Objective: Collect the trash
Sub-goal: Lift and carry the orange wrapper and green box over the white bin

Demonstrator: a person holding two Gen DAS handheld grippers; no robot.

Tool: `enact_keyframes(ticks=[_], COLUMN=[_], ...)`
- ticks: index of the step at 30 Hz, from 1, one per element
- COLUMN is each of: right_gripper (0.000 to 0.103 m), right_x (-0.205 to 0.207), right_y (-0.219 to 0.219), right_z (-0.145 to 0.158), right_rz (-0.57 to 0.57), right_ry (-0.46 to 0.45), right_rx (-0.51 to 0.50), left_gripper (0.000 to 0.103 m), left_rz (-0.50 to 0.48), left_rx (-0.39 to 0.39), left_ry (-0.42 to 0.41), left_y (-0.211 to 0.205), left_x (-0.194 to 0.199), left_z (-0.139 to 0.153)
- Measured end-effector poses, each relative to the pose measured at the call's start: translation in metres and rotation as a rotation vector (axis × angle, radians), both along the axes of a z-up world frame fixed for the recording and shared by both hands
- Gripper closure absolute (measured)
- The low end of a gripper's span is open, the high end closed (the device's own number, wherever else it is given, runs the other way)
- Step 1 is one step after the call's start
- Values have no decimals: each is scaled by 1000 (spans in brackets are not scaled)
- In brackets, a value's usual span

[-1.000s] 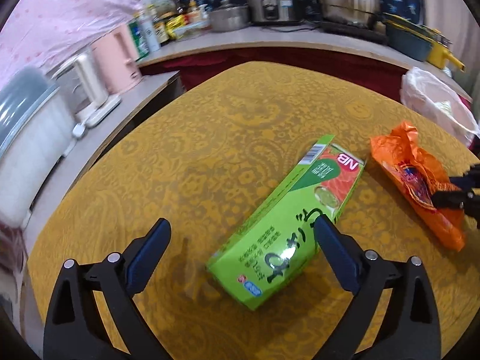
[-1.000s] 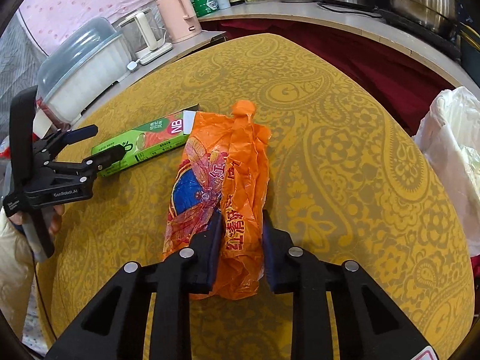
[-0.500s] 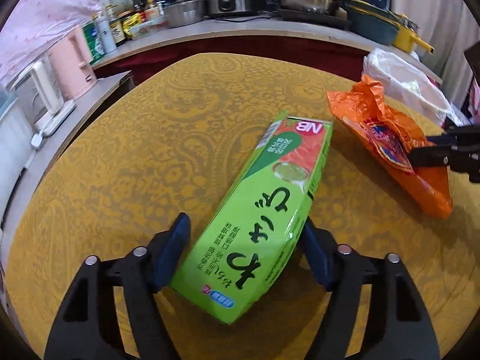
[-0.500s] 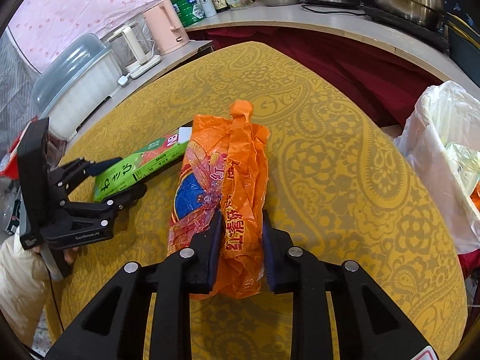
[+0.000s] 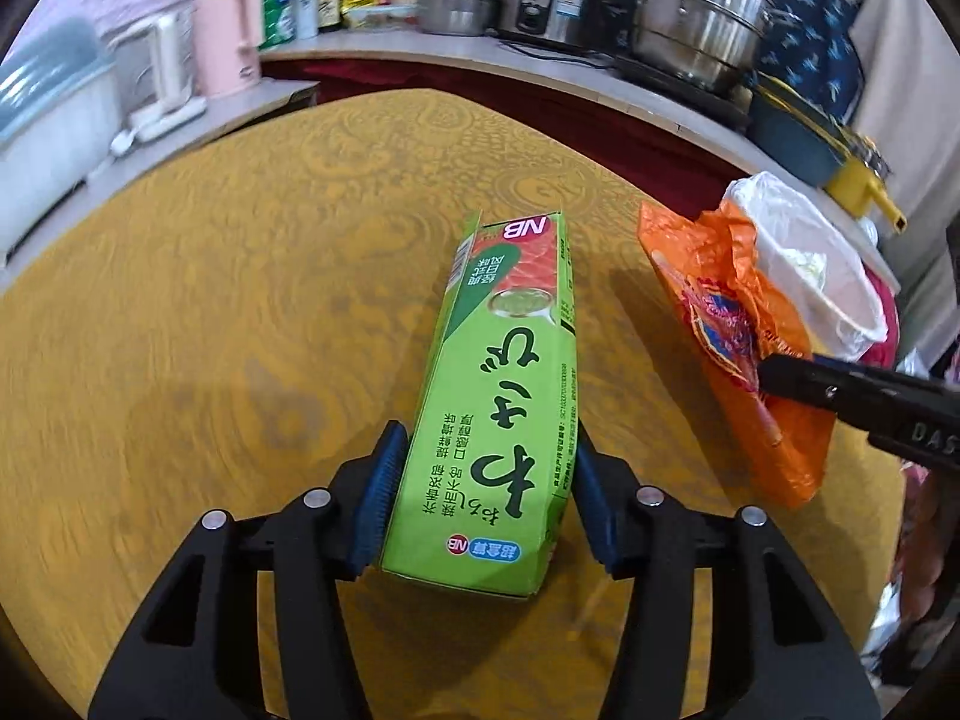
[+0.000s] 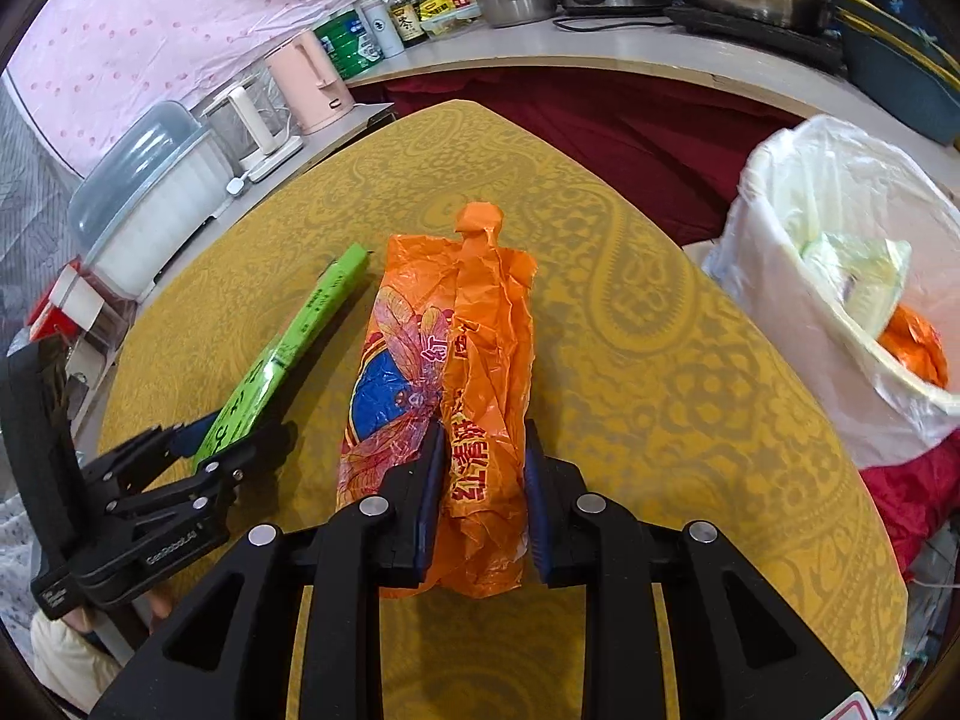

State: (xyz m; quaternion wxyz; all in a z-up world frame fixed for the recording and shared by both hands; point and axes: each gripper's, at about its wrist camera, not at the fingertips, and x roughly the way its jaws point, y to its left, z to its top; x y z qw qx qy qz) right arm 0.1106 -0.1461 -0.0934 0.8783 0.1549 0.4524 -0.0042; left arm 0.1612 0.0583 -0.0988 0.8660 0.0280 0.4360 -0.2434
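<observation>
My left gripper (image 5: 483,480) is shut on the near end of a long green carton (image 5: 507,372), held over the yellow table (image 5: 210,330); the carton points away from me. From the right wrist view the carton (image 6: 300,330) is seen edge-on in the left gripper (image 6: 234,438). My right gripper (image 6: 483,492) is shut on a crumpled orange plastic wrapper (image 6: 444,372). The wrapper (image 5: 738,330) shows right of the carton, with a right finger (image 5: 798,378) on it. A bin lined with a white bag (image 6: 840,276) stands off the table's right edge, holding some trash.
A counter (image 5: 540,66) behind the table holds pots, a rice cooker, bottles and a pink kettle (image 5: 228,42). A white covered container (image 6: 156,204) stands on a side shelf to the left. A dark red cloth (image 6: 600,114) hangs below the counter.
My left gripper moved forward around the green carton and closed on it, lifting and turning it to point away. My right gripper kept its hold on the orange wrapper and drew nearer the bin.
</observation>
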Motion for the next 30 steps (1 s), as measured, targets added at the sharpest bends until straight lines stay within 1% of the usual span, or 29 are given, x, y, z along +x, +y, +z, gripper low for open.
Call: enact_keyframes(ticks=[2,4,7,11,15,16,17,18,20,22,24,30], right_gripper=[80,80,80,80,80,80,80,80,80,80,80,80], right_x=[-8,-15,-22,-28,-34,-35,-37,-39,-41,-43,-46,-52], right_y=[-7,-13,-21,-30,-39,-42,-44,-47,-53,-57,-61,-68], right_z=[-3,-5,-3,4,14,17,19,21,26,29,31,28], right_rz=[-2,-3,-10,-19,-25,-28,-30,-32,-38,-45,-48,-56], right_ry=[2,1,-11,-41,-76,-84,-90,-97,-111,-122,-129,-128], right_rx=[4,12,30,49,64,69,70,73,81,84,91,108], left_gripper=[52,54,57,59,61,72,86,91,92,92,92,92], left_rz=[30,56,73,95,110,111,107,93,93,98,102,117], left_rx=[-35,-55,-46,-1,1,2,5,15,7,34,43,54], left_ry=[21,17,-1,-25,-46,-50,-54,-33,-4,-5,11,-1], left_y=[0,-1,-8,-20,-30,-32,-36,-41,-47,-52,-55,-58], left_x=[-11,-21,-31,-37,-41,-42,-43,-42,-40,-42,-44,-53], left_z=[0,4,12,21,36,39,41,41,40,37,34,32])
